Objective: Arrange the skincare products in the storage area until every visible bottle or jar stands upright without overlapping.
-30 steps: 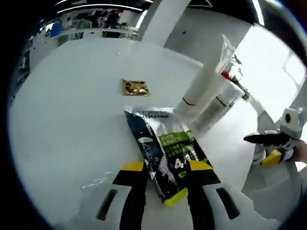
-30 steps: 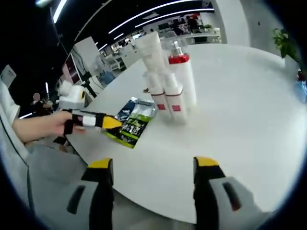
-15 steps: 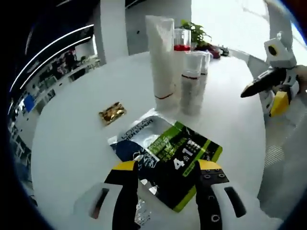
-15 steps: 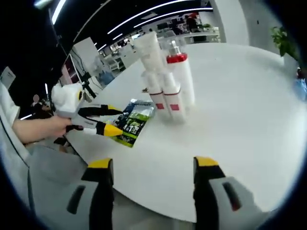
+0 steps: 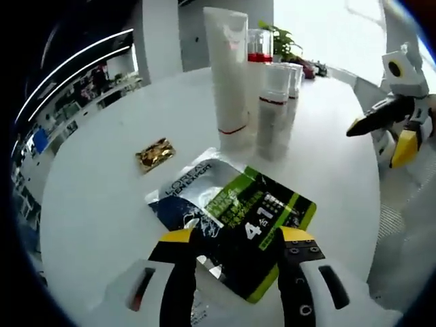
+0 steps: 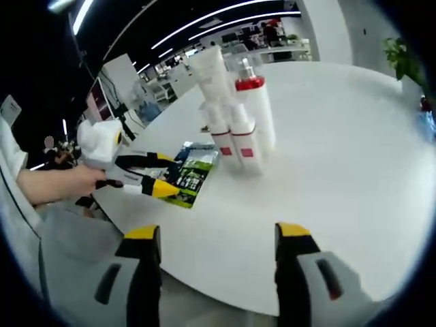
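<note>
A flat black, green and silver sachet (image 5: pixel 235 214) lies on the round white table (image 5: pixel 88 204), its near end between the jaws of my open left gripper (image 5: pixel 237 238). Behind it a tall white tube (image 5: pixel 228 75), a red-capped bottle (image 5: pixel 259 56) and clear-capped bottles (image 5: pixel 274 109) stand upright in a tight cluster. A small gold sachet (image 5: pixel 155 153) lies to their left. In the right gripper view the left gripper (image 6: pixel 165 174) straddles the sachet (image 6: pixel 194 174) left of the bottle cluster (image 6: pixel 238 109). My right gripper (image 6: pixel 218 235) hangs open off the table's near edge, holding nothing.
A person's hand (image 6: pixel 65 180) holds the left gripper. The right gripper (image 5: pixel 378 139) shows beyond the table's right edge in the left gripper view. A potted plant (image 5: pixel 279 44) stands behind the bottles. Wide bare tabletop (image 6: pixel 354 150) lies right of the cluster.
The left gripper has rolled round and closed in on the sachet, its jaws now on either side of the near end. The sachet, bottles and right gripper have stayed put.
</note>
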The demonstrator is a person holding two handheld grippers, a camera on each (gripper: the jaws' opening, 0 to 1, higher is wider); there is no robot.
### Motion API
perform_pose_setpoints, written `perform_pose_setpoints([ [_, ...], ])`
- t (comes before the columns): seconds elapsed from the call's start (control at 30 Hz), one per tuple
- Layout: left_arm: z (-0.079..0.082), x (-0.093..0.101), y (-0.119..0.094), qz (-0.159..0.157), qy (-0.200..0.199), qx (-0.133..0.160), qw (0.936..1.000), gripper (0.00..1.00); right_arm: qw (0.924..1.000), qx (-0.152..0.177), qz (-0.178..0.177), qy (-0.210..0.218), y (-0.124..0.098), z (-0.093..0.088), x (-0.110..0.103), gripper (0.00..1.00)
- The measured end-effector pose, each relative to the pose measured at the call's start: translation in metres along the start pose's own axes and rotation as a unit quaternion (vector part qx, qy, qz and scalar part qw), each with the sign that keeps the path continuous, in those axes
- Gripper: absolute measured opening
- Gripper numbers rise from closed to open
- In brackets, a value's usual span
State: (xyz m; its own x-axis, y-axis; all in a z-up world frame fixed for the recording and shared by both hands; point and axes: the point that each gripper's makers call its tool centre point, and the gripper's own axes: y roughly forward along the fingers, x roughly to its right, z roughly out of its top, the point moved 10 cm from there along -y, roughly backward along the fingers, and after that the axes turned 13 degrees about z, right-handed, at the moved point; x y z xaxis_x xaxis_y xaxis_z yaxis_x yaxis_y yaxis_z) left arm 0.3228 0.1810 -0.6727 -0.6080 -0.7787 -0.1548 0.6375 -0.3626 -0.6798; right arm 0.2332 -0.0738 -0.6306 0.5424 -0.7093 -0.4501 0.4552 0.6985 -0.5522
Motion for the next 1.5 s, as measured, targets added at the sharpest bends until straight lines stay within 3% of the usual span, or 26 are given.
perform_pose_setpoints([
  [0.2, 0.013, -0.014, 0.003, 0.0, -0.027, 0.009, 0.9996, 0.46, 1.0, 0.005, -0.003, 0.004, -0.001, 0.0, 0.003, 0.68],
  [0.37, 0.027, -0.032, 0.016, 0.036, -0.069, 0.003, 0.997, 0.48, 0.9999, 0.009, -0.008, 0.009, -0.003, 0.0, 0.005, 0.68],
  [0.5, 0.043, -0.048, 0.034, 0.064, -0.114, 0.0, 0.9915, 0.54, 0.9998, 0.012, -0.011, 0.014, -0.004, -0.002, 0.006, 0.68],
  [0.6, 0.053, -0.056, 0.044, 0.104, -0.108, -0.015, 0.9886, 0.55, 0.9996, 0.018, -0.015, 0.017, -0.005, -0.001, 0.007, 0.68],
  [0.8, 0.077, -0.064, 0.067, 0.118, -0.126, -0.025, 0.9847, 0.61, 0.9997, 0.016, -0.018, 0.01, -0.005, 0.0, 0.008, 0.68],
  [0.87, 0.082, -0.067, 0.077, 0.13, -0.13, -0.03, 0.9826, 0.6, 0.9996, 0.016, -0.019, 0.01, -0.006, 0.0, 0.009, 0.68],
  [1.23, 0.098, -0.077, 0.103, 0.152, -0.15, -0.057, 0.9753, 0.58, 0.999, 0.025, -0.027, 0.024, -0.012, -0.001, 0.014, 0.68],
  [1.5, 0.096, -0.077, 0.111, 0.155, -0.167, -0.071, 0.971, 0.52, 0.9988, 0.027, -0.03, 0.029, -0.013, -0.001, 0.016, 0.68],
])
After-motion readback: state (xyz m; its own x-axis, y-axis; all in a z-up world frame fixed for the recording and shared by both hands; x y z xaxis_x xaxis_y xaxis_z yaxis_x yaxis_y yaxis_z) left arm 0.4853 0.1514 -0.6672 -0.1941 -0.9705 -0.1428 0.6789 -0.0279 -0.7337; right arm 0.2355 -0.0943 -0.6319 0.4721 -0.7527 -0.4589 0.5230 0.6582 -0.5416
